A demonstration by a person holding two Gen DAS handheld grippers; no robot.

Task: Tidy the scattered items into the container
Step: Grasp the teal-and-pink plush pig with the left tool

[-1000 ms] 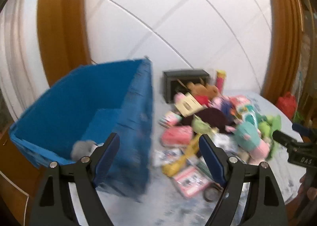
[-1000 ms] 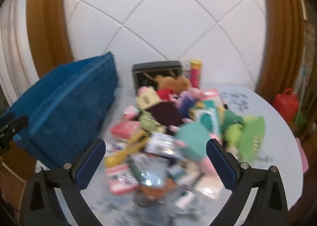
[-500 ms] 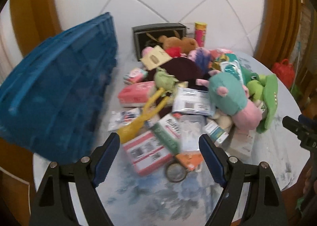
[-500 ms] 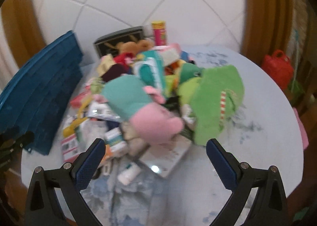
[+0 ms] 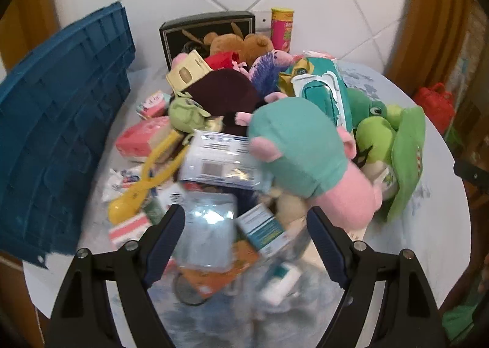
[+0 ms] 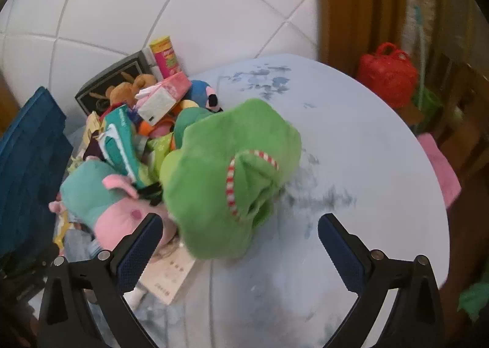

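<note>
Pile approach, pre-grasp; both hand-held grippers empty.
Near: left hand-held gripper (image 5: 245,227) jaws apart over clear packet (image 5: 205,236); right hand-held gripper (image 6: 238,233) jaws apart at green plush (image 6: 226,177). Mid: teal/pink plush (image 5: 302,152) atop clutter on worktop (image 6: 351,146). Far left: blue container (image 5: 58,131). Next, prob.: close on one item, carry to container.

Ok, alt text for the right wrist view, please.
The open right gripper hovers empty above a green plush toy at the edge of a heap of toys and packets on a pale round table. A blue crate stands at the left.
</note>
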